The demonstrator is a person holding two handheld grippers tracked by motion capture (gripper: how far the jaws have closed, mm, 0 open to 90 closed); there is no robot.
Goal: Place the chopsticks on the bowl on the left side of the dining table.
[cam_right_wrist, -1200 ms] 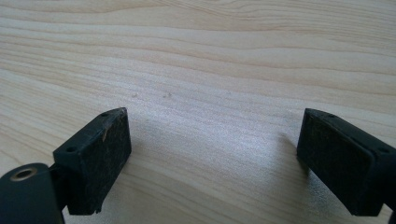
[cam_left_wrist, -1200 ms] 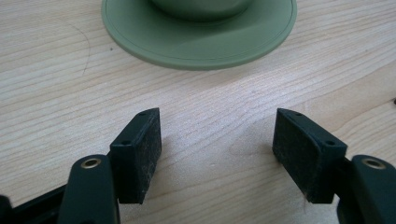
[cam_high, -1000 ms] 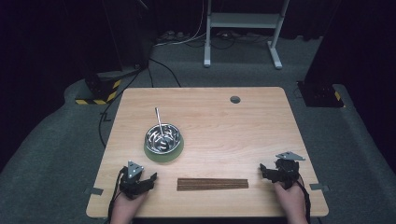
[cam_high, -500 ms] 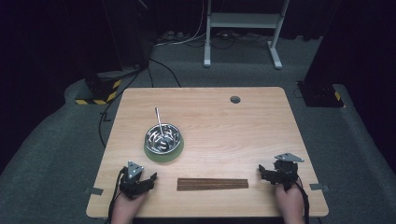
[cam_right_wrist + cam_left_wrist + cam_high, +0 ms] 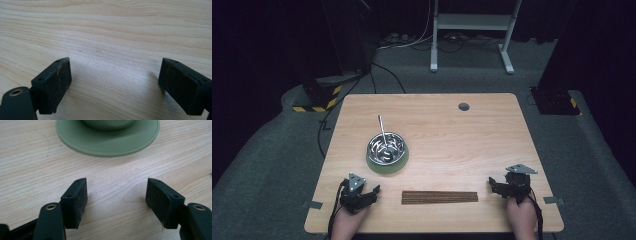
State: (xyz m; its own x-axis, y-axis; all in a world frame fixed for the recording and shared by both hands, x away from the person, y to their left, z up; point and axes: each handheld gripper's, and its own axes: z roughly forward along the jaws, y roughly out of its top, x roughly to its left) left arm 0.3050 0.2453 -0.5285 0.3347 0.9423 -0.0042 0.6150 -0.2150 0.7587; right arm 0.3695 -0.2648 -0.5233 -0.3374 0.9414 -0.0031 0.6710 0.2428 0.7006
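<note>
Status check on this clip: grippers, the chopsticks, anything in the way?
Left gripper open, empty, jaws just closing slightly. Right gripper open, empty. Dark chopsticks flat on table between them, untouched. Metal bowl on green saucer beyond; path clear.

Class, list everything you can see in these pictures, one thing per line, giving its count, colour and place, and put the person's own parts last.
Table: one, light wood, centre of the high view.
Cable hole: one, dark, near the table's far edge.
Metal bowl: one, shiny silver, left of the table's middle, on the plate.
Plate: one, green, under the bowl.
Utensil handle: one, silver, sticking up from the bowl.
Wooden sticks: a dark brown bundle, flat near the front edge, between the grippers; count unclear.
White stand: one, on the floor beyond the table.
Left gripper: one, black, front left, jaws open, nothing between them.
Right gripper: one, black, front right, open, empty.
Hands: two, at the bottom edge.
</note>
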